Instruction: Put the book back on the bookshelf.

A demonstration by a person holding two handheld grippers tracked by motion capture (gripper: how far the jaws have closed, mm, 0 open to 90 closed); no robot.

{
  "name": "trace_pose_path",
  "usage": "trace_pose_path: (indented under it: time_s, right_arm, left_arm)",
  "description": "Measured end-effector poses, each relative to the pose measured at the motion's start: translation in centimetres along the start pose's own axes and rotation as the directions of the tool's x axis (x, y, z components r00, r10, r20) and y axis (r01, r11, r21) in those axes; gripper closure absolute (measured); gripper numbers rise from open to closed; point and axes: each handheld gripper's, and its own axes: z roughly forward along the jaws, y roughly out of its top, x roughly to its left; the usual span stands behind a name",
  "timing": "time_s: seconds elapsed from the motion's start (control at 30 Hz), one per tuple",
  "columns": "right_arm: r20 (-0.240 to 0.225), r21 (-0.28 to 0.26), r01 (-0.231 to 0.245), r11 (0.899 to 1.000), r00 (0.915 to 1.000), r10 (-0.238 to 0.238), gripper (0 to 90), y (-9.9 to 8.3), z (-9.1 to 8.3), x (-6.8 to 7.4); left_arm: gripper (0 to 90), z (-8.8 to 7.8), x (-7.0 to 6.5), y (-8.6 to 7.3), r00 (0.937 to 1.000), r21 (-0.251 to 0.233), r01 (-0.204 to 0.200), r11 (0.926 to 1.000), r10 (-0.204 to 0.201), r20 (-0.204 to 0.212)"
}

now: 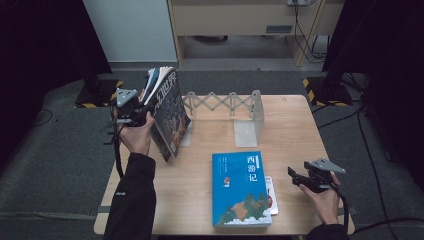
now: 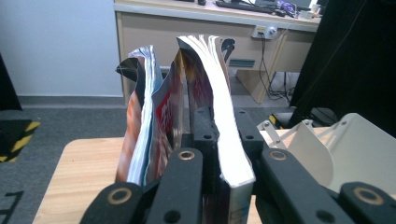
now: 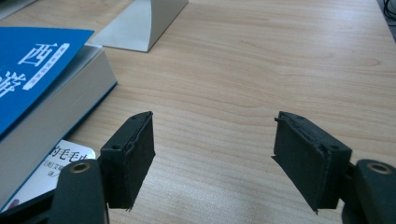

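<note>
Two books (image 1: 167,112) clamped upright, table edge (image 1: 131,165) near

I see a pale wood tabletop (image 3: 261,60) with fine grain and a smooth matt finish. The expanding bookstand (image 1: 248,116) looks like dull grey metal. The held books (image 2: 212,107) show glossy printed covers and white paper edges. The right gripper (image 3: 212,156) wears rough matt black pads.

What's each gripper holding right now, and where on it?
The left gripper is clamped on upright books and magazines with dark illustrated covers, gripping their lower part, one thick book between the jaws. The right gripper is open, holding nothing.
</note>
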Motion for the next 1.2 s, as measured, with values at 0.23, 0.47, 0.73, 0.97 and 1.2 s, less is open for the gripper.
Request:
trace_pose_path:
  time_s: [0.23,0.47,0.73,0.97,1.2]
  right_arm:
    - [-0.003,0.014,0.015,1.000,0.9999,-0.015,28.3,-0.1,0.2,0.0]
    - [-0.004,0.012,0.023,1.000,0.9997,-0.023,28.4,-0.1,0.2,-0.1]
    - [-0.006,0.011,0.018,1.000,0.9998,-0.018,28.4,-0.1,0.2,0.1]
    - [-0.009,0.011,0.020,1.000,0.9998,-0.020,28.5,-0.1,0.2,0.1]
    - [-0.011,0.011,0.022,1.000,0.9997,-0.022,28.6,-0.1,0.2,0.1]
  left_arm:
    - [82.3,1.3,-0.3,-0.7,0.9990,-0.024,-0.009,0.9997,0.008,-0.044]
    - [82.2,1.6,-0.9,-0.8,0.9948,-0.029,-0.060,0.9978,0.057,-0.084]
    - [82.3,1.4,-2.1,-0.3,0.9958,-0.041,-0.064,0.9971,0.061,-0.069]
    - [82.3,2.3,-2.6,-1.2,0.9959,-0.039,-0.046,0.9981,0.043,-0.079]
    - [82.3,3.0,-2.3,-2.3,0.9957,-0.034,-0.035,0.9988,0.032,-0.088]
